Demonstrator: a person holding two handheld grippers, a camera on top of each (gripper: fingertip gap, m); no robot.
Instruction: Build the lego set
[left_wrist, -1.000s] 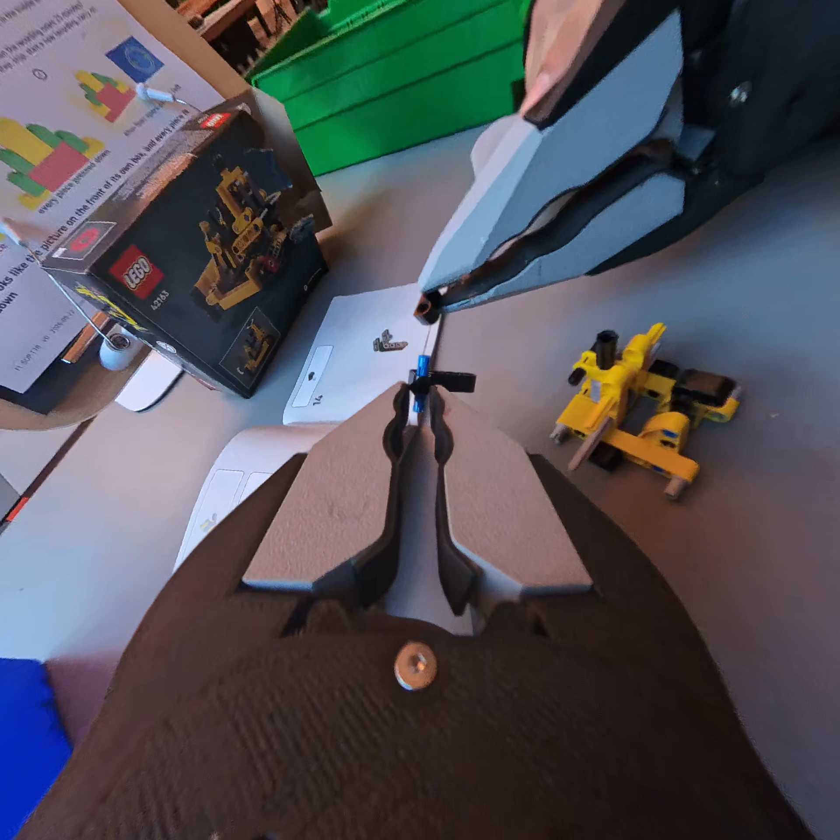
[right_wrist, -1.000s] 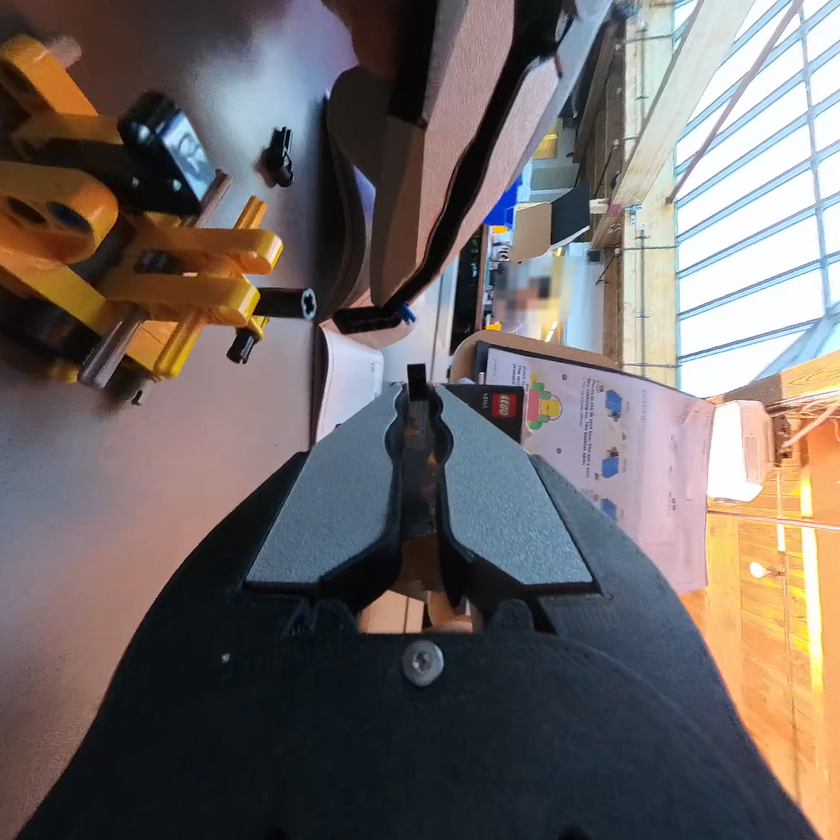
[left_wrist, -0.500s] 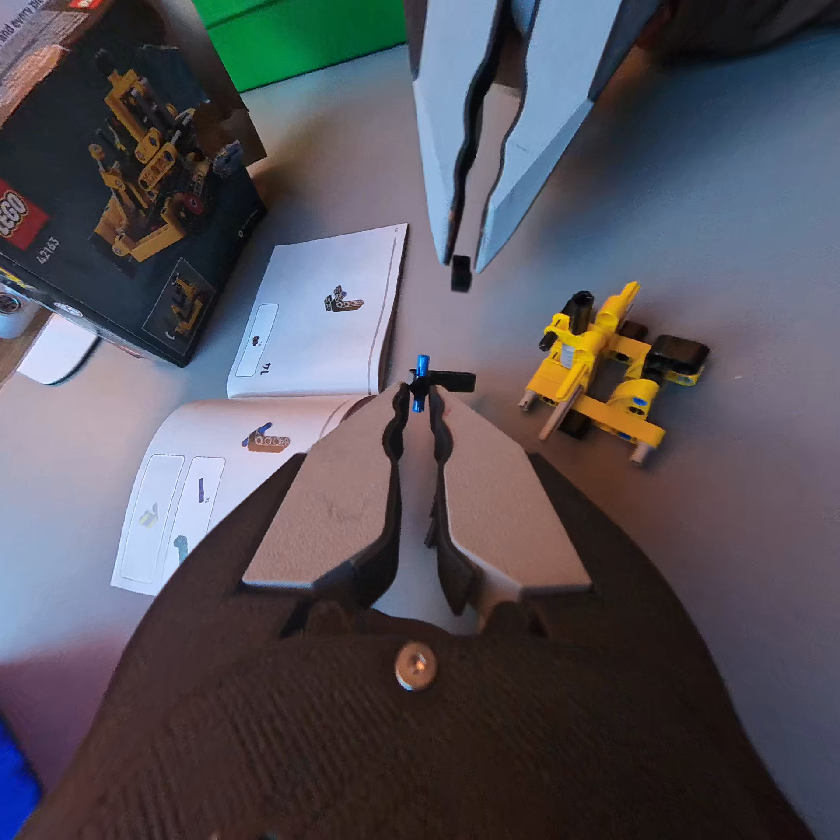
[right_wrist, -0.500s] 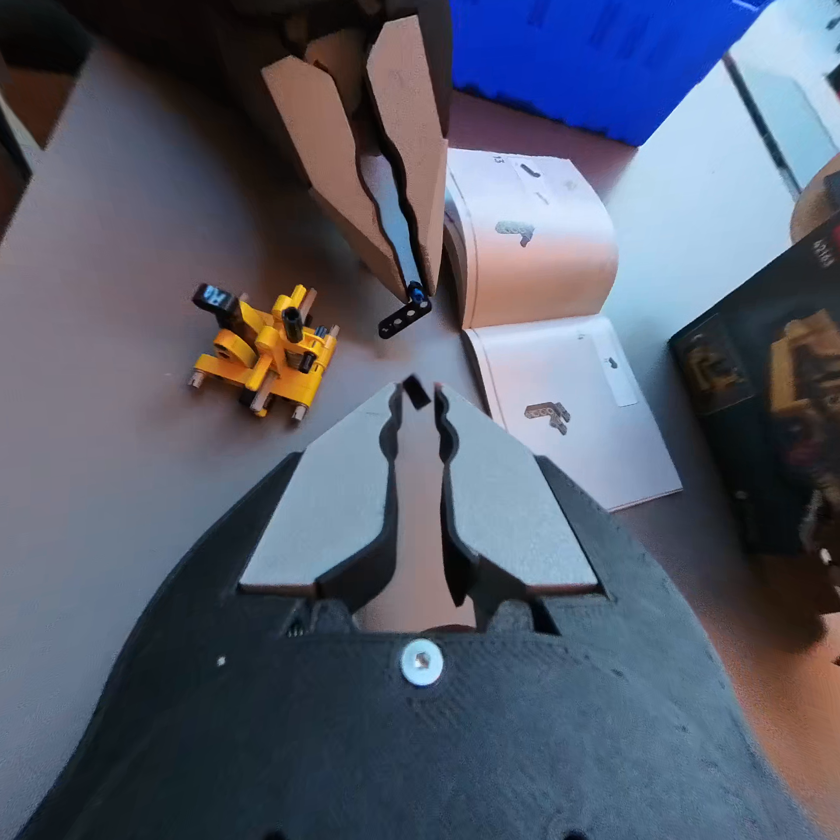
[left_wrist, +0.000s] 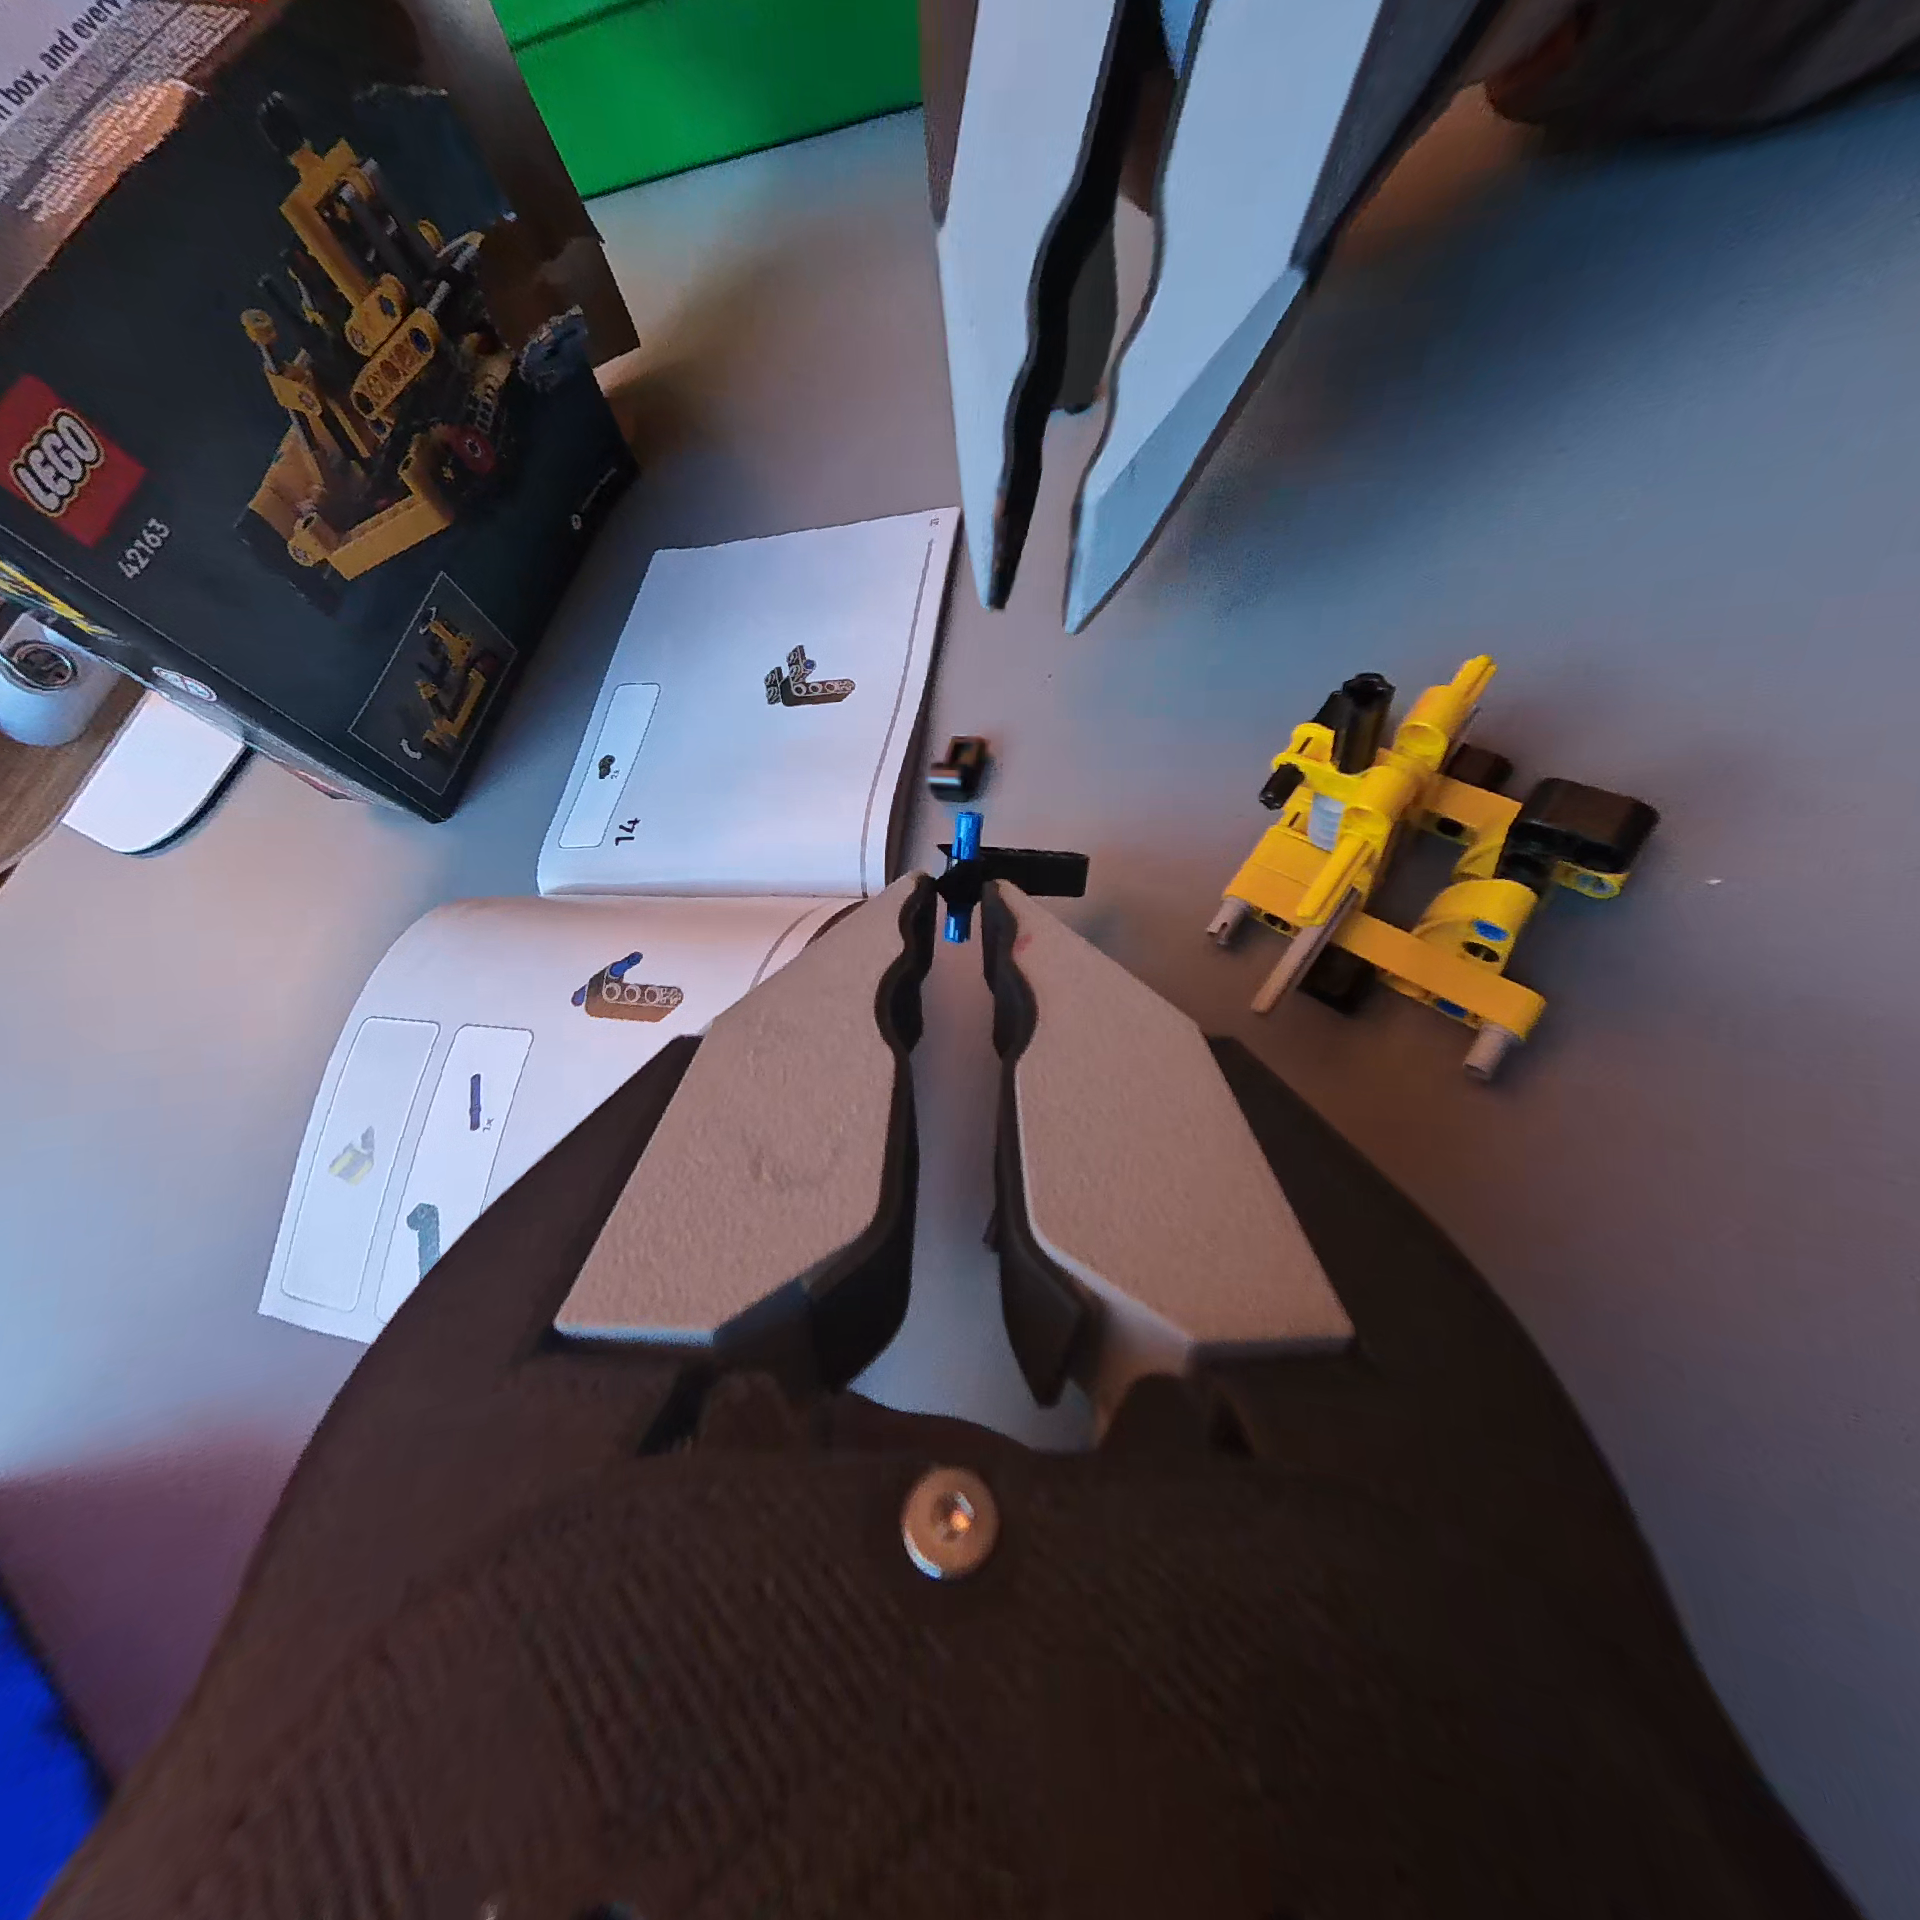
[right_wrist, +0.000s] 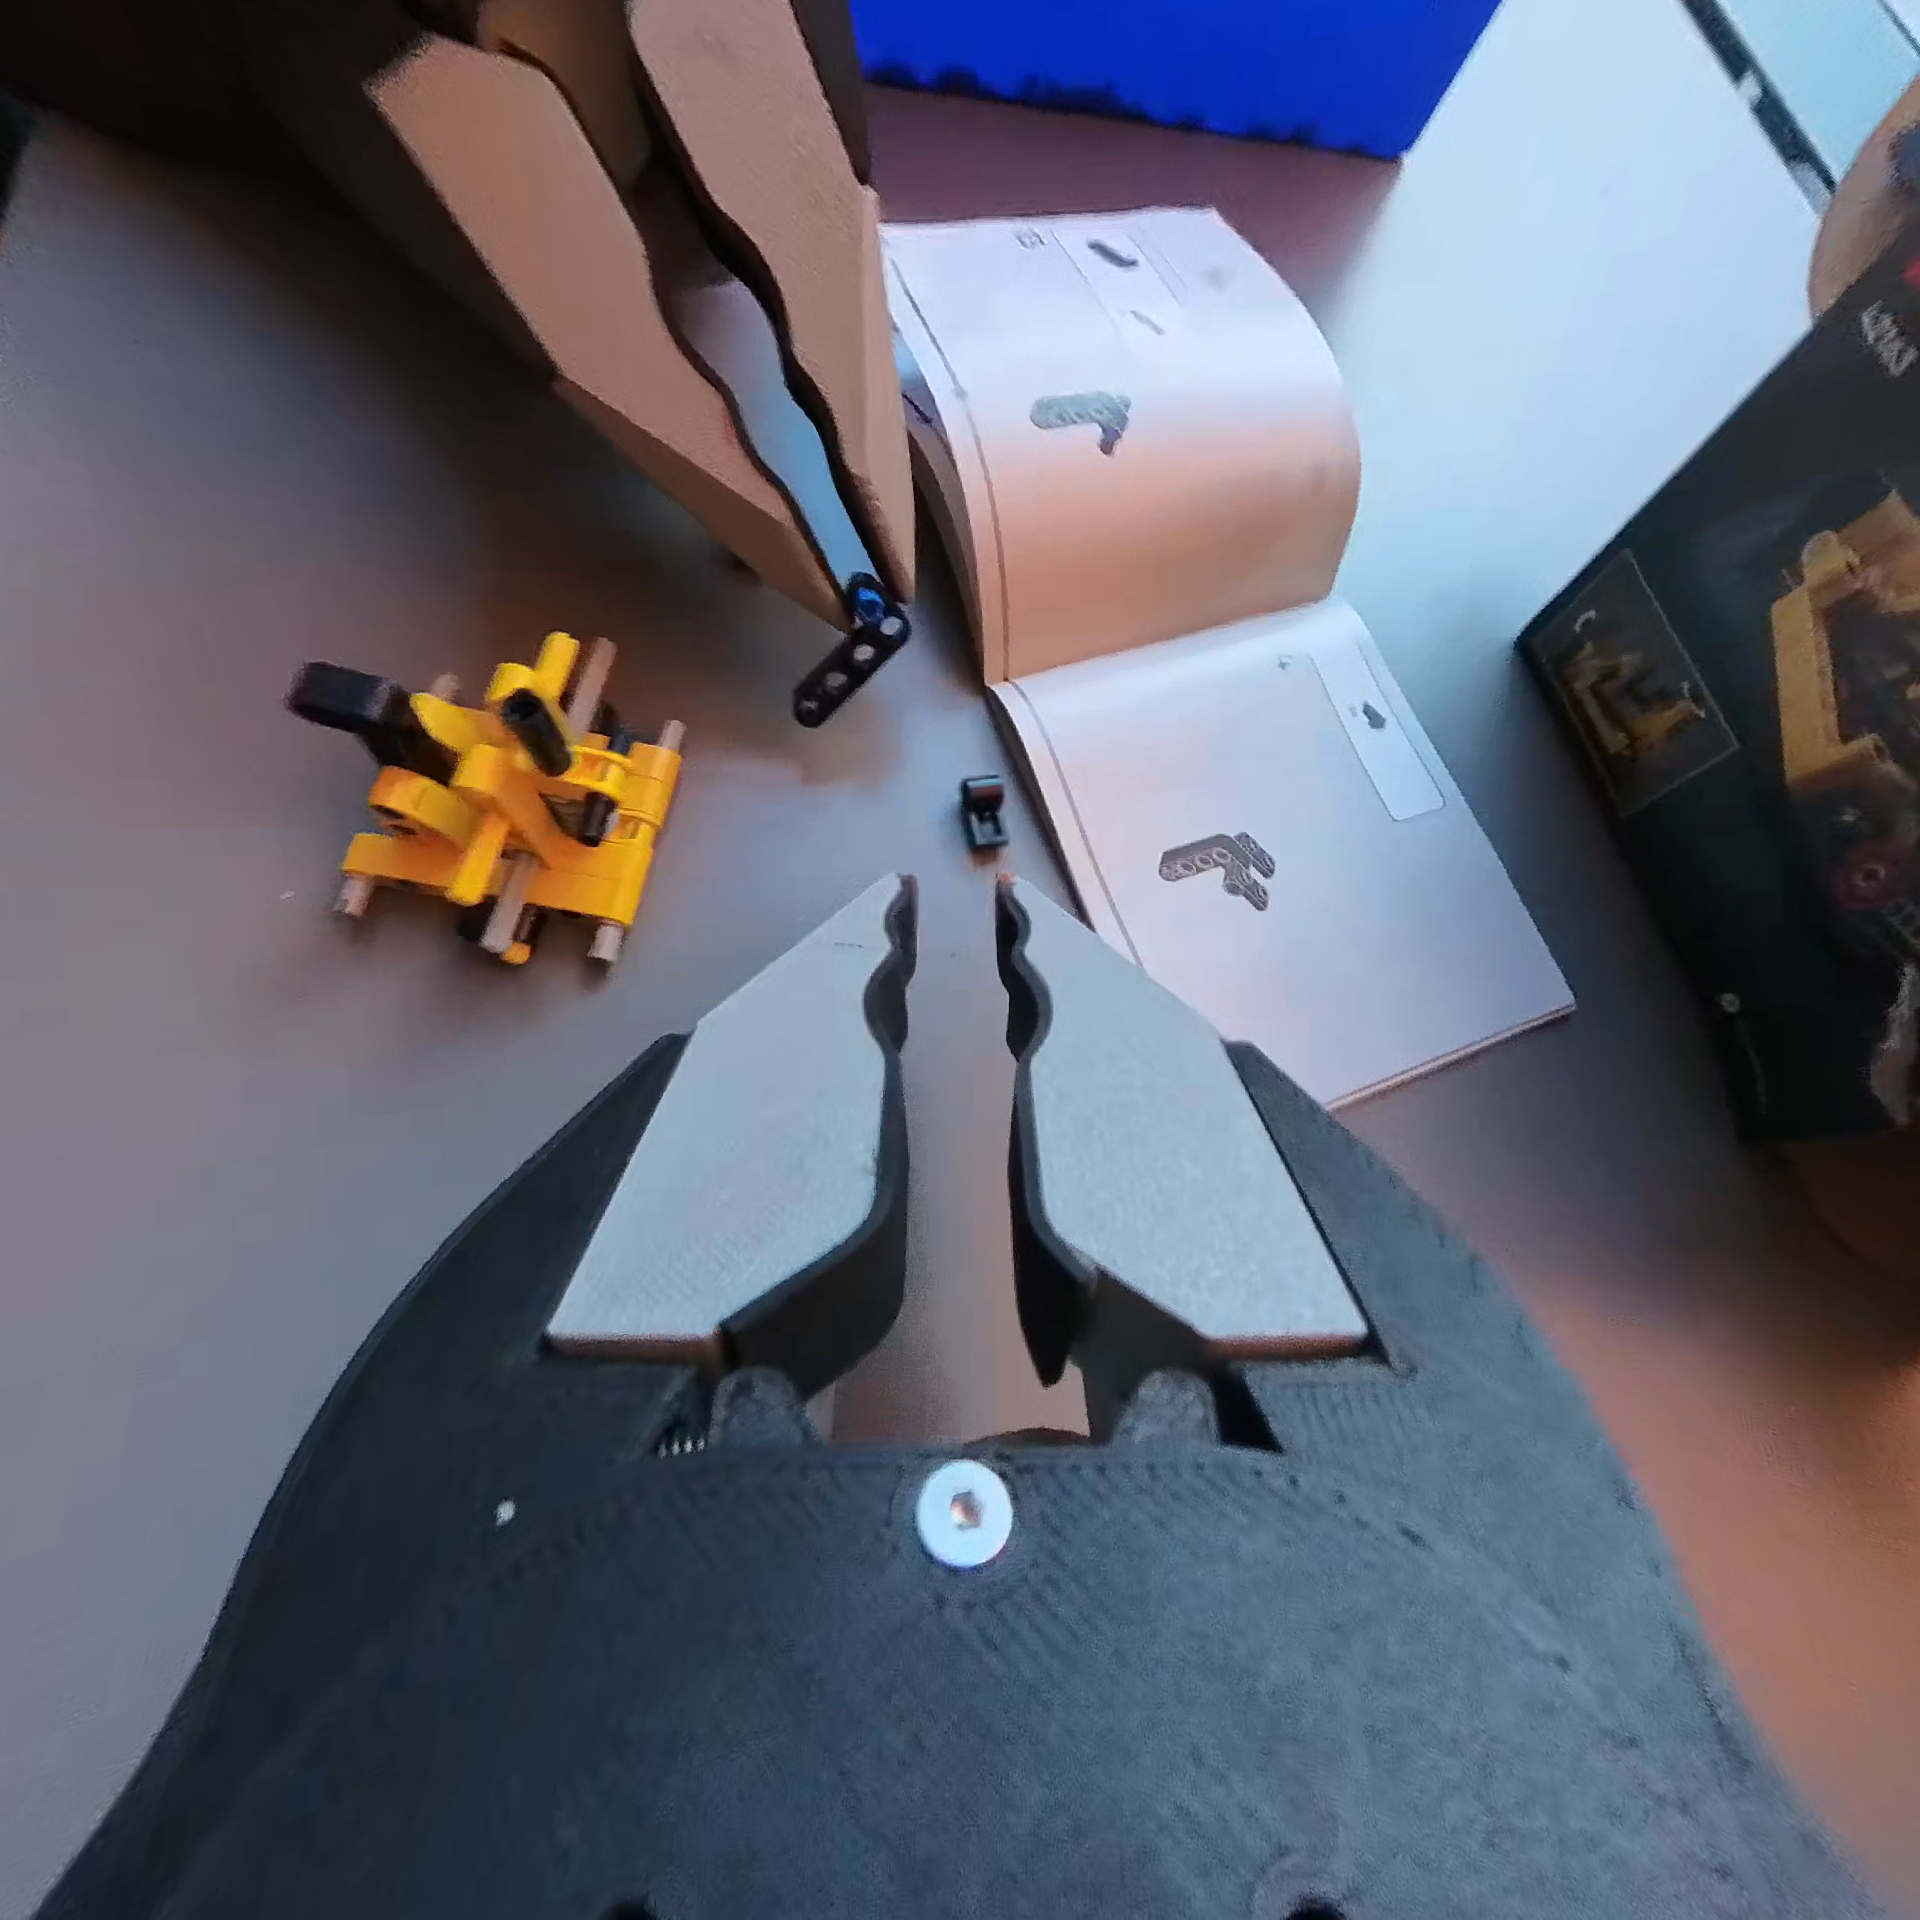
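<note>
My left gripper (left_wrist: 954, 894) is shut on a black lego beam (left_wrist: 1031, 868) with a blue pin (left_wrist: 964, 878) through its end, held above the table. It also shows in the right wrist view (right_wrist: 878, 605) with the beam (right_wrist: 847, 670) hanging from its tips. My right gripper (right_wrist: 954, 894) is open and empty, and points down at the table. A small black connector piece (right_wrist: 983, 812) lies on the table just ahead of it, beside the booklet; it also shows in the left wrist view (left_wrist: 958, 767). The yellow partial model (left_wrist: 1403, 862) (right_wrist: 499, 800) lies on the table.
An open instruction booklet (left_wrist: 748, 707) (right_wrist: 1195, 520) lies beside the pieces. The black lego box (left_wrist: 281, 416) (right_wrist: 1766, 727) stands beyond it. A green bin (left_wrist: 707, 94) is at the back, and a blue bin (right_wrist: 1143, 62) is behind the left gripper. One gripper's finger ends stand about 6 centimetres off the other's.
My right gripper has turned down towards the table, opened and let go of the small black piece, which now lies by the booklet. My left gripper still holds the beam.
</note>
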